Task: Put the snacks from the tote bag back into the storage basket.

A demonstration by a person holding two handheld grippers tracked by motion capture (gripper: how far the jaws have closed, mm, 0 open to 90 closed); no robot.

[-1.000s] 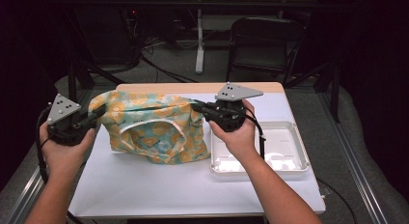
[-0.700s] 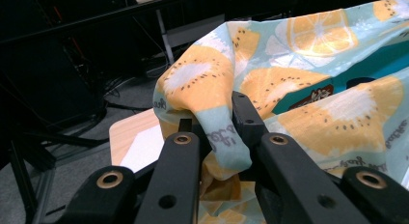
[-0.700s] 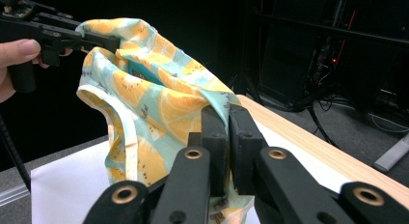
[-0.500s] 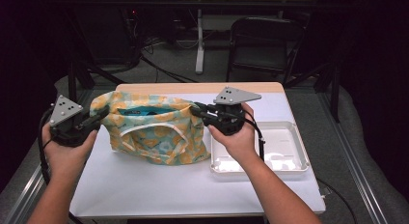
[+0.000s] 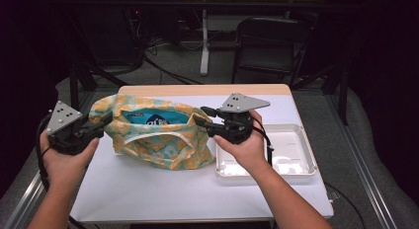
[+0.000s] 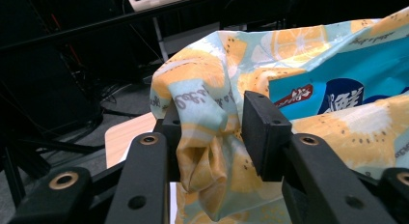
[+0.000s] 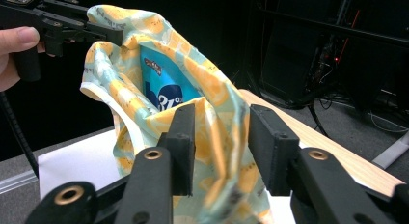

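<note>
A cloth bag (image 5: 158,140) printed with orange slices sits on the white table (image 5: 197,189), its mouth open on a blue snack packet (image 5: 153,118). My left gripper (image 5: 101,123) is at the bag's left rim and my right gripper (image 5: 200,115) at its right rim. Both have just been opening. In the left gripper view the jaws (image 6: 217,122) stand apart around a bunched fold of the bag (image 6: 308,45), with a gap beside the right pad. In the right gripper view the jaws (image 7: 224,127) straddle the rim of the bag (image 7: 212,89) loosely, with the packet (image 7: 164,84) behind.
A white plastic tray (image 5: 296,135) lies on the table right of the bag, partly under my right hand. A dark folding chair (image 5: 272,41) and cables stand beyond the far edge. A strip of wooden tabletop (image 5: 207,89) shows at the back.
The bag's top, pulled taut between the two grippers a second ago, has slackened and its mouth gapes wider, showing the blue packet. Both pairs of jaws have spread apart.
</note>
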